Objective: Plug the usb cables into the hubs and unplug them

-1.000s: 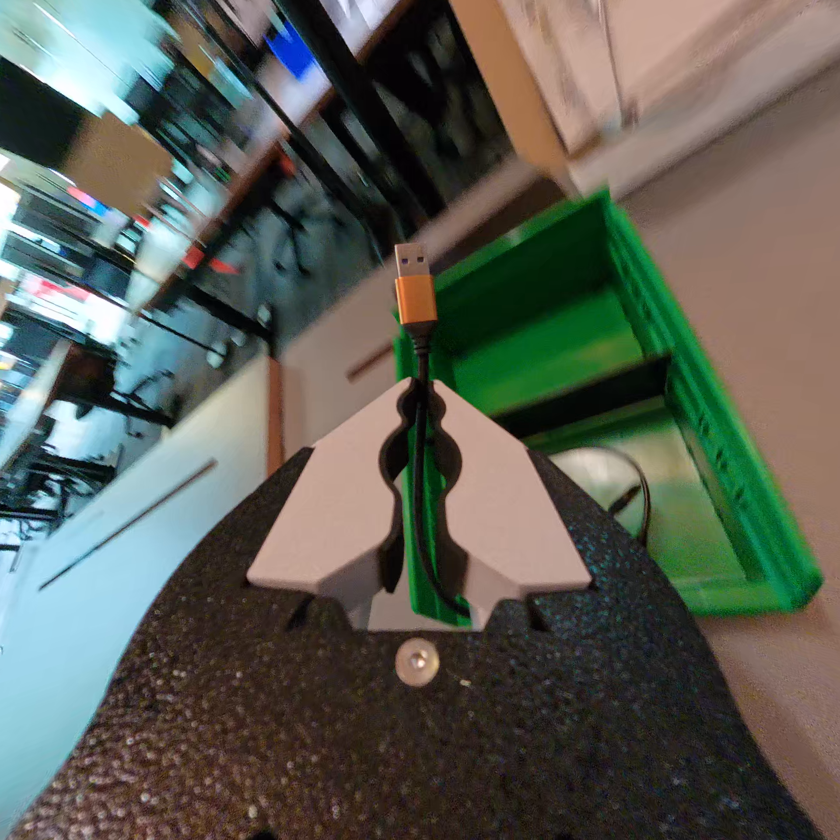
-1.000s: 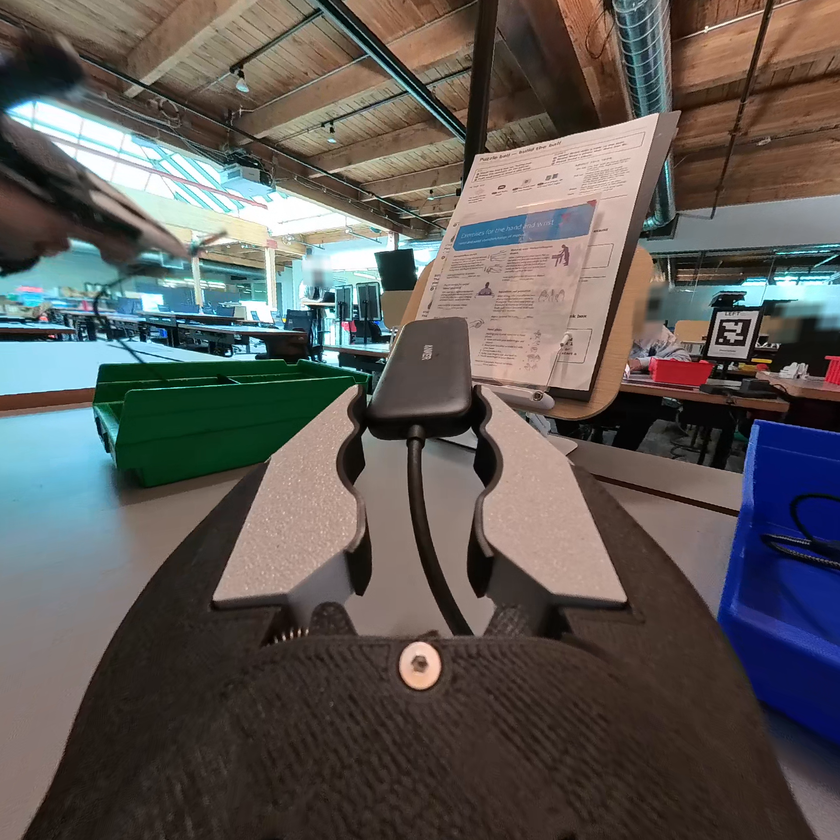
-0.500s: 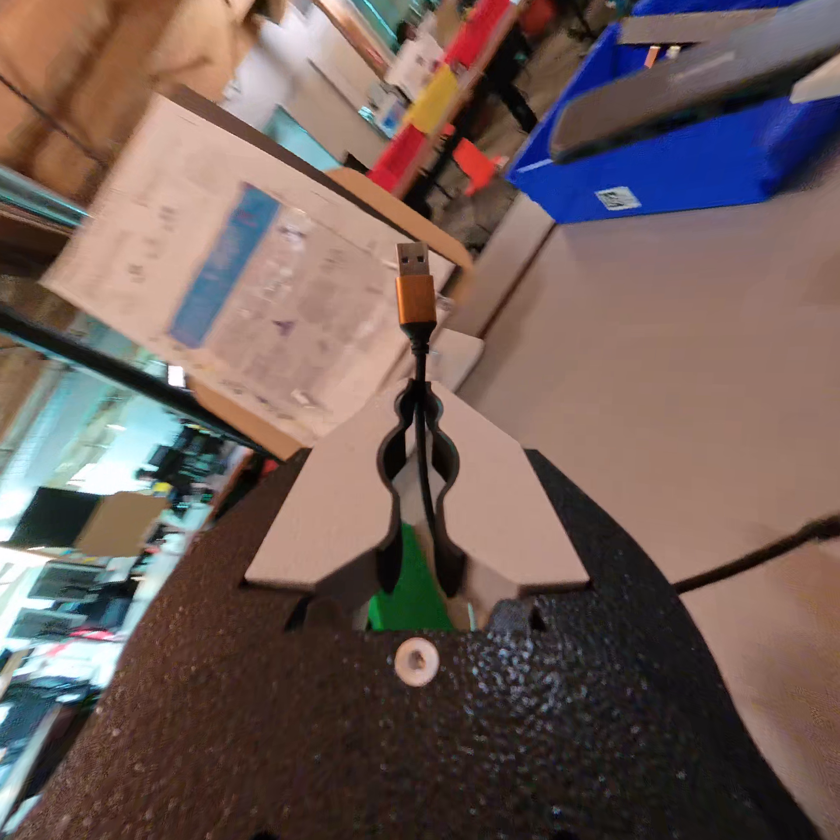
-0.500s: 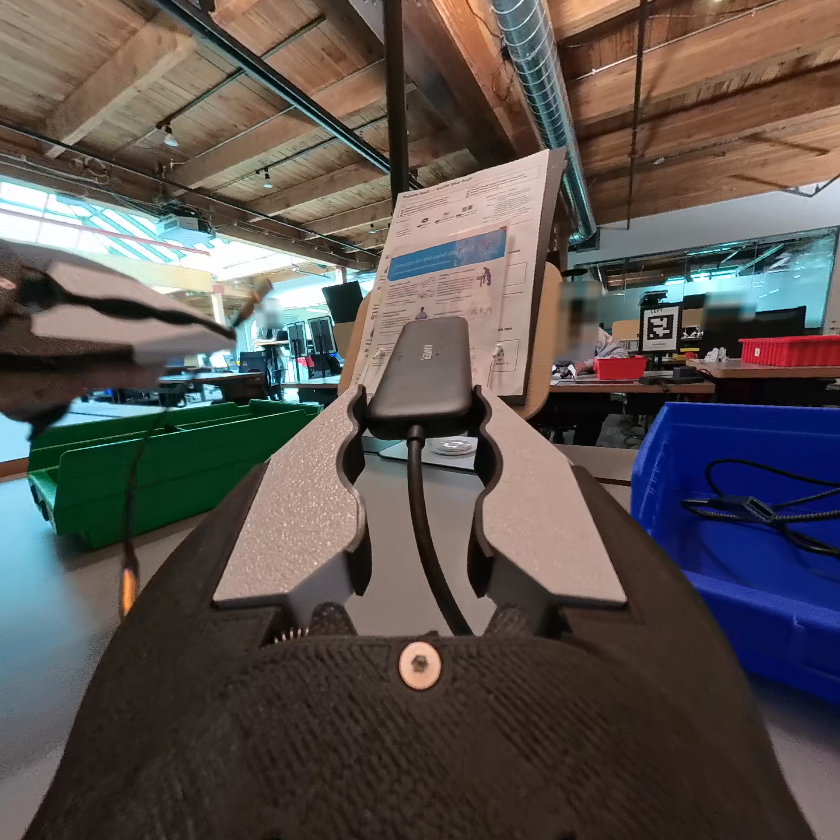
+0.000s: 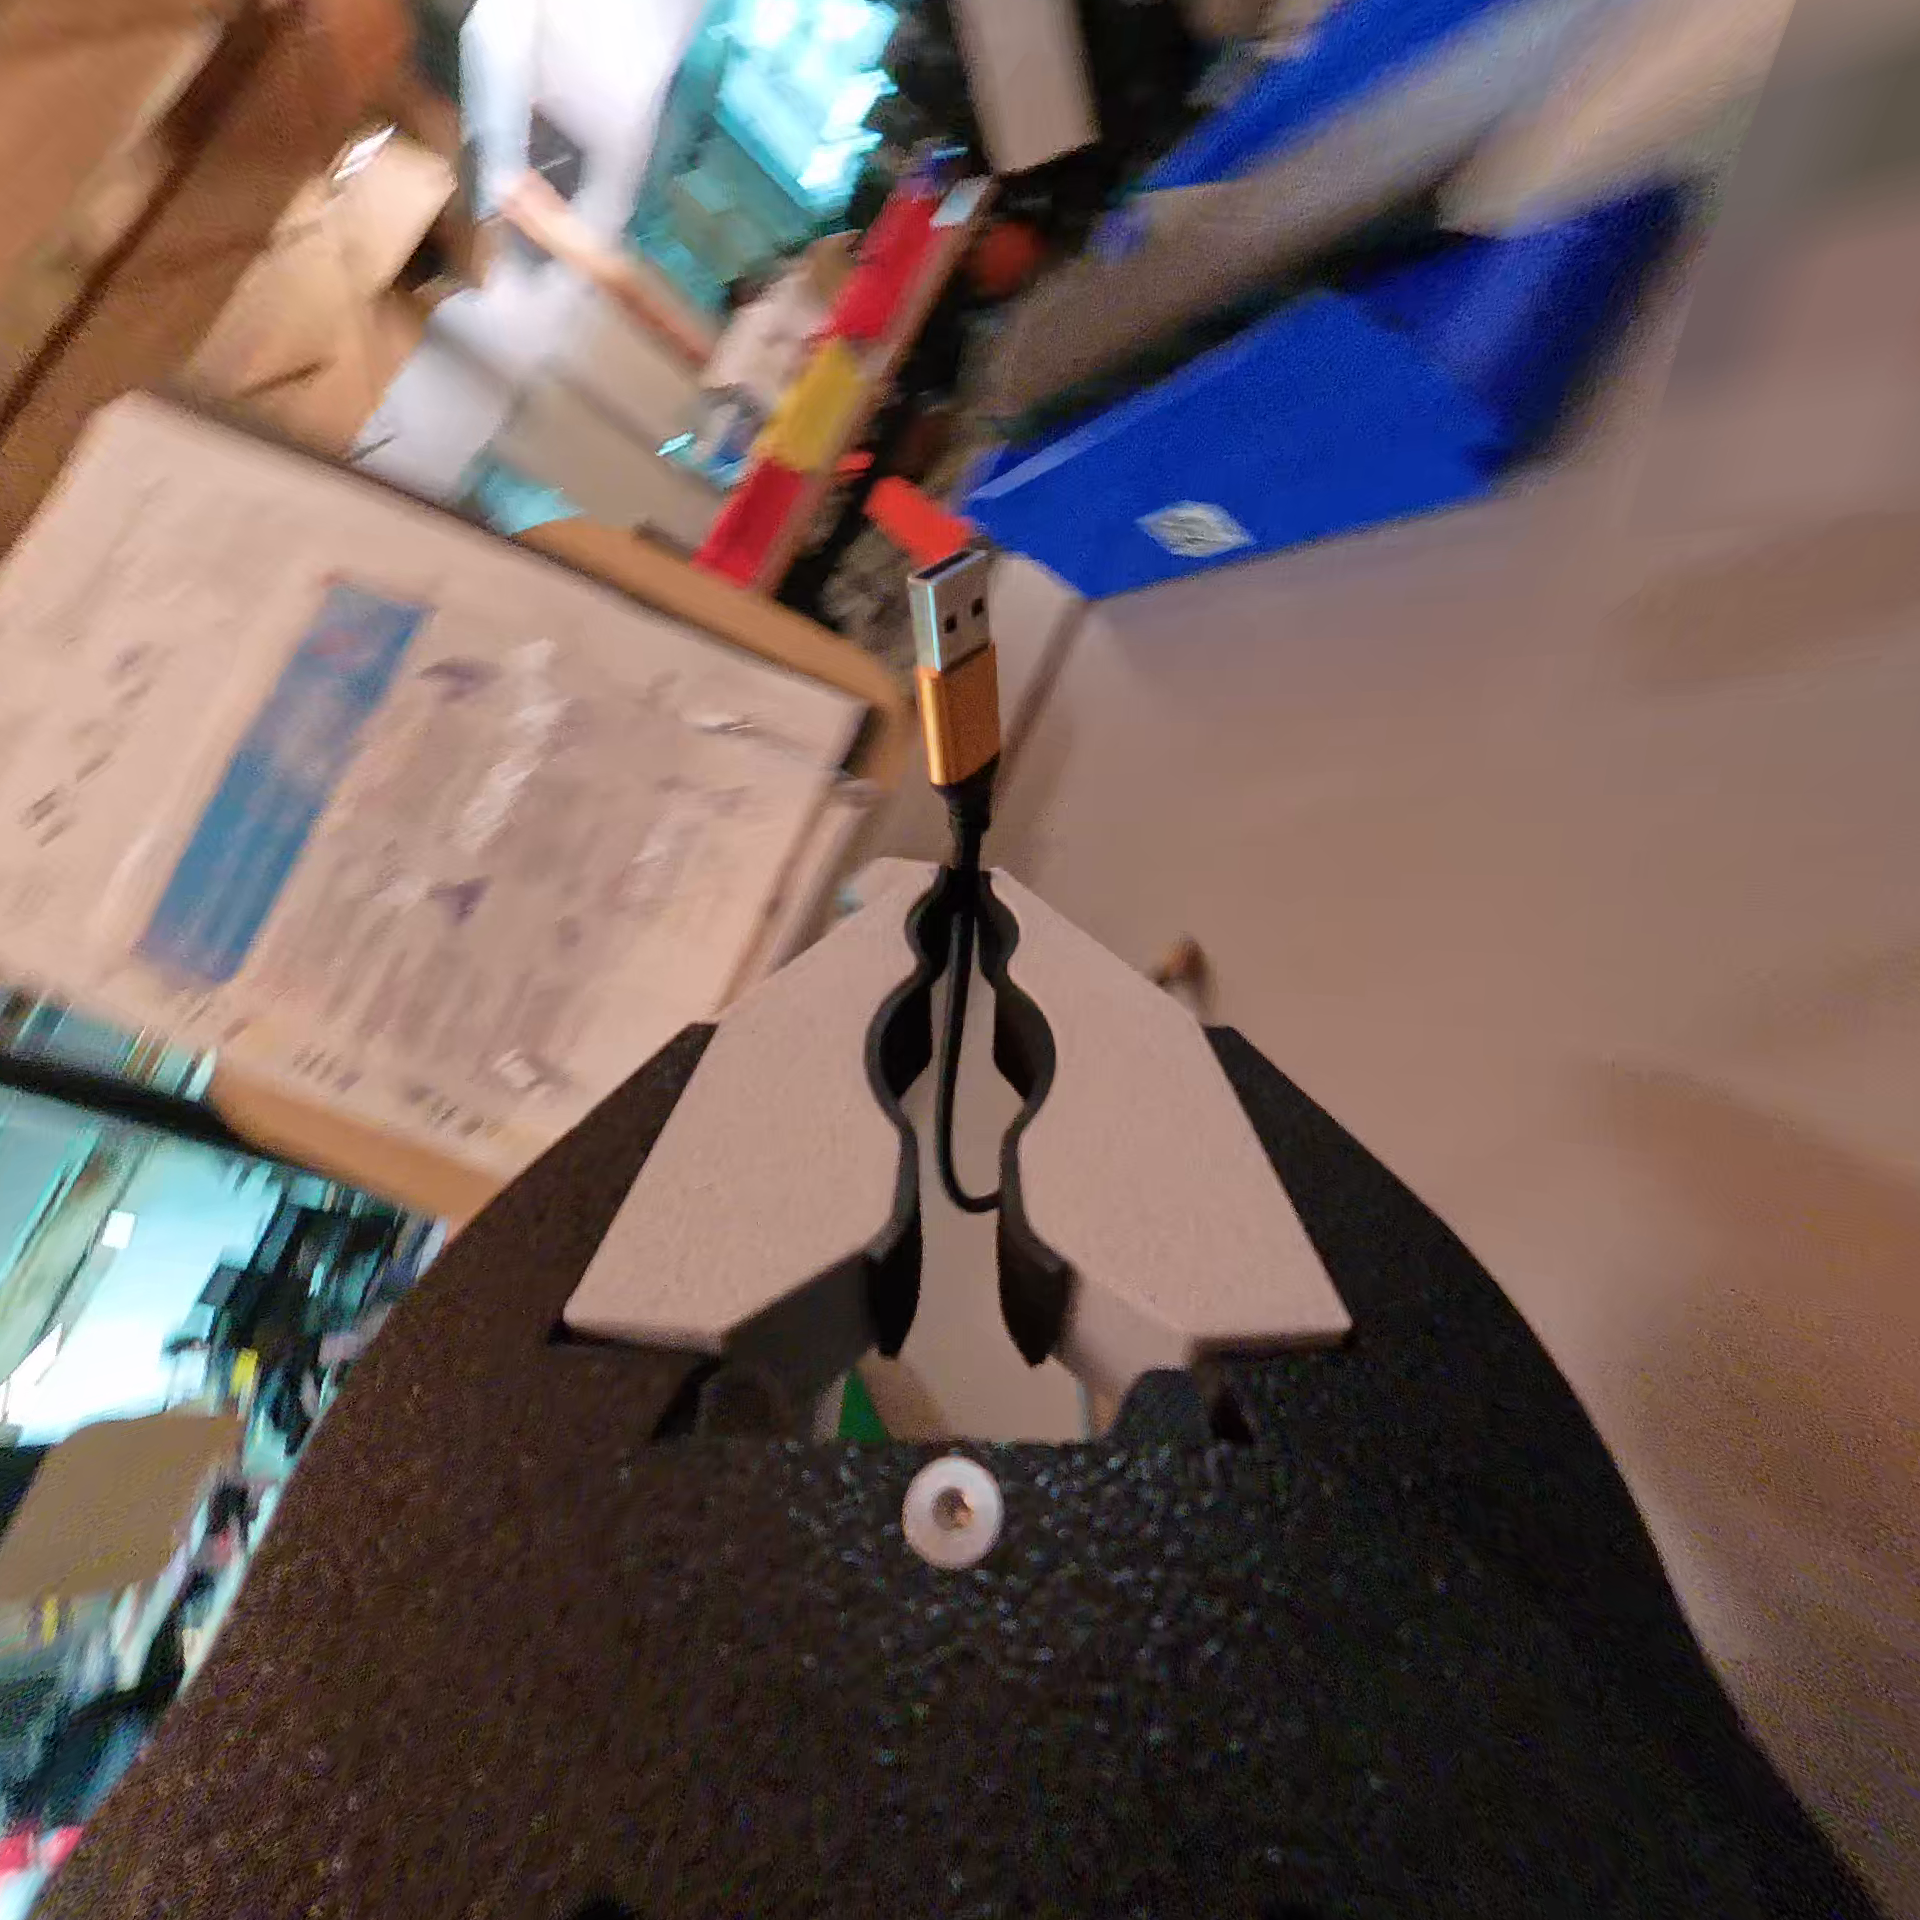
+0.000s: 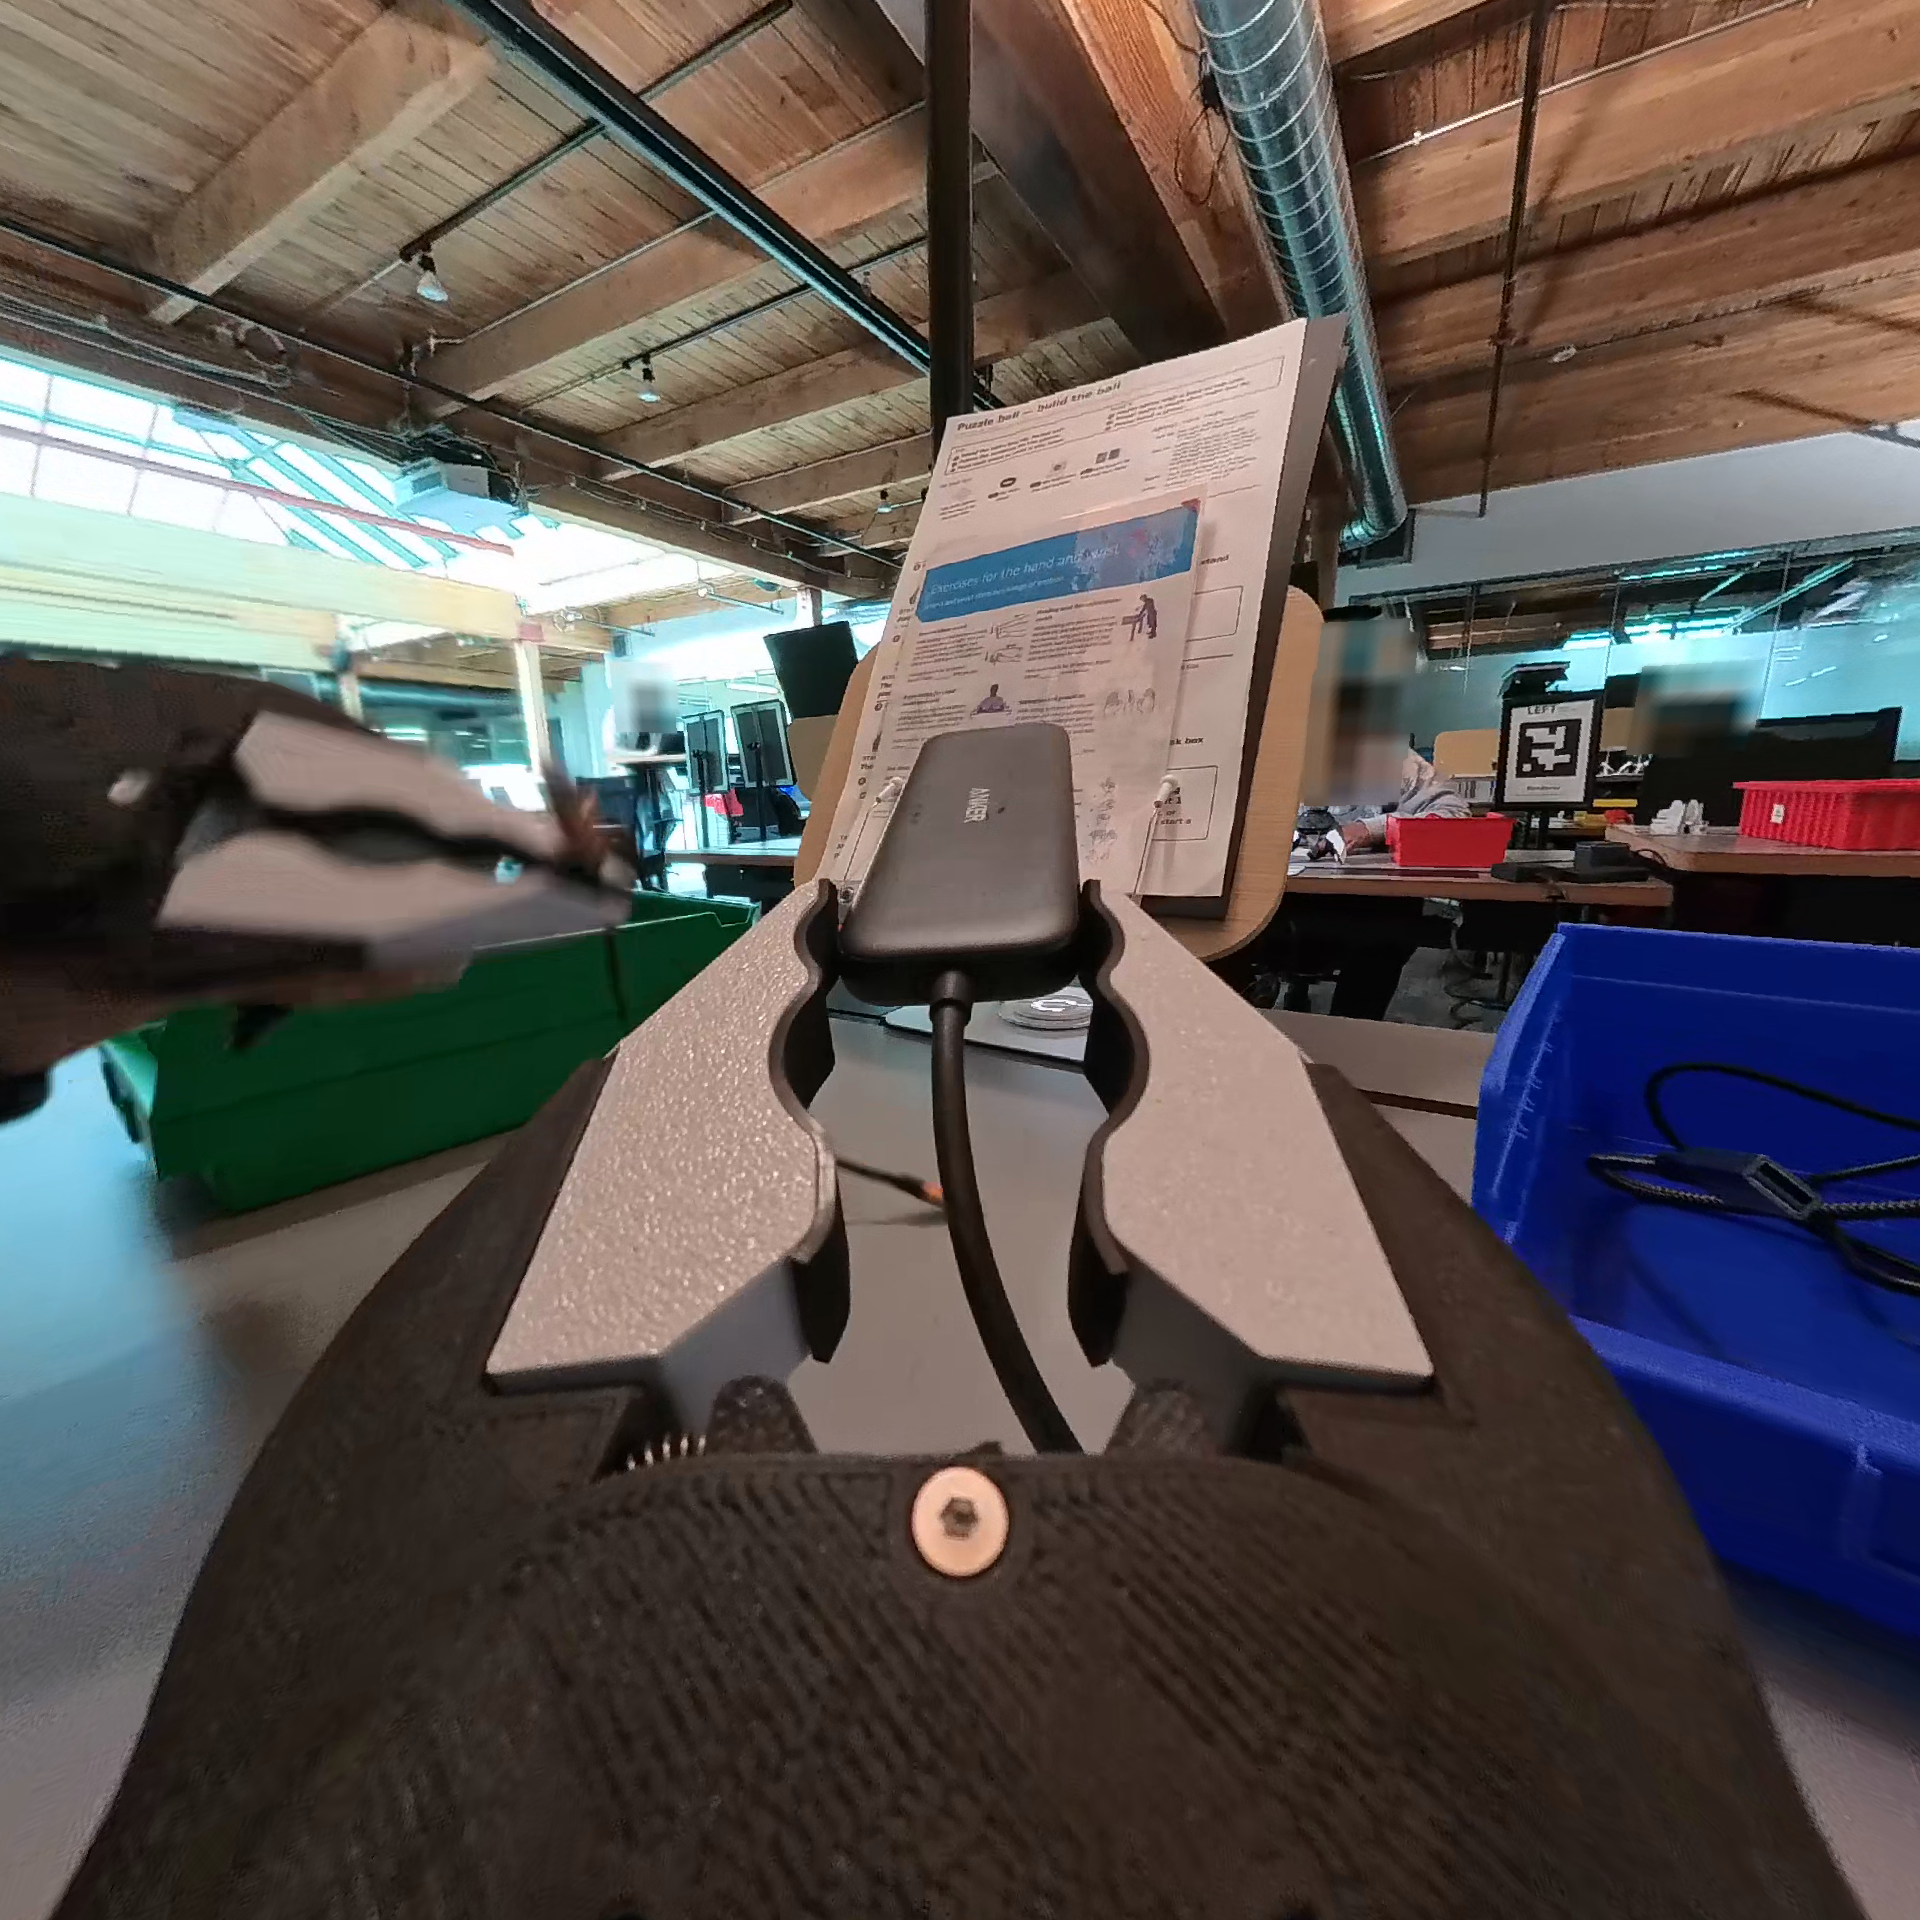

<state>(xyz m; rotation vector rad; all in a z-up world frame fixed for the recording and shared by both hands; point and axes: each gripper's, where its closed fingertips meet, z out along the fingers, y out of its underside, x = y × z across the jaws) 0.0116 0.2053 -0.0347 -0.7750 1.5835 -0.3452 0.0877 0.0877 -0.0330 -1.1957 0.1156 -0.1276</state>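
Note:
My left gripper is shut on the thin black USB cable; its orange plug with a silver tip sticks out ahead of the fingertips. My right gripper is shut on a black USB hub, held above the table with its own cable running back between the fingers. In the right wrist view the left gripper shows blurred at the left, close to the hub's left side. The plug there is a blur; whether it touches the hub I cannot tell.
A green bin stands at the left on the grey table. A blue bin with black cables stands at the right, and shows in the left wrist view. A stand with printed sheets is behind the hub.
The left gripper has swung from the green bin towards the right, carrying the plug near the hub. The right gripper has turned slightly with the hub, bringing the blue bin more into view.

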